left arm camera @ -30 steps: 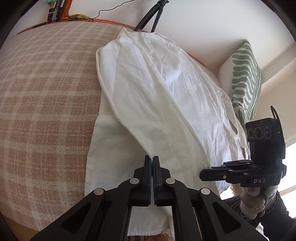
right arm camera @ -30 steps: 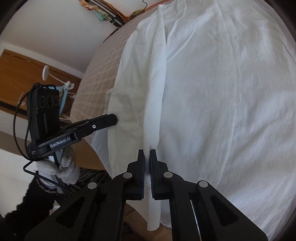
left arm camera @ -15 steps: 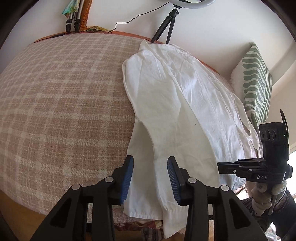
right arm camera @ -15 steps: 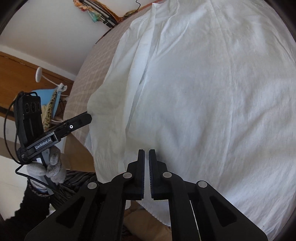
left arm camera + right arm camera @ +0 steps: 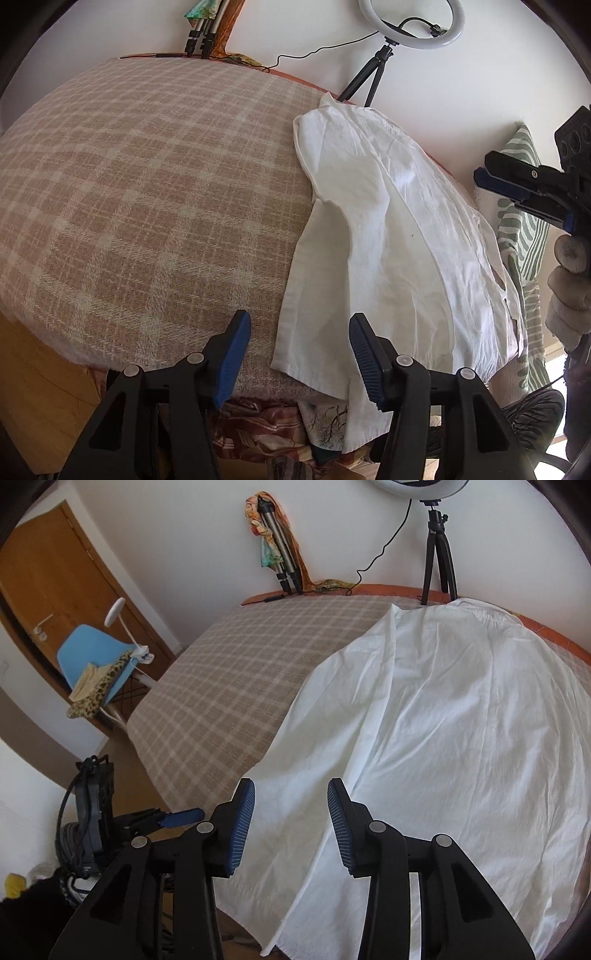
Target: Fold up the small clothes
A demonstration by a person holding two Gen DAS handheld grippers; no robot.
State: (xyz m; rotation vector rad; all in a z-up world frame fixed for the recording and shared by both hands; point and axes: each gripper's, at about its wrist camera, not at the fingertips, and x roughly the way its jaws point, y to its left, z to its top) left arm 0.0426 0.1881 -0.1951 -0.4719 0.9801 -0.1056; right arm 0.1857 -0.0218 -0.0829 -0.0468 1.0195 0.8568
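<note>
Garment [image 5: 399, 229], white, spread along the right of the plaid bed [image 5: 147, 184] with one side folded inward; I hold left tongs [image 5: 299, 354] and right tongs [image 5: 291, 823] wide apart, empty, above its near hem, presumably for regrasping.

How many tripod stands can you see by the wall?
2. One black tripod stands behind the white garment, holding the ring light. A folded silver tripod leans against the wall further left. Others may be hidden.
</note>
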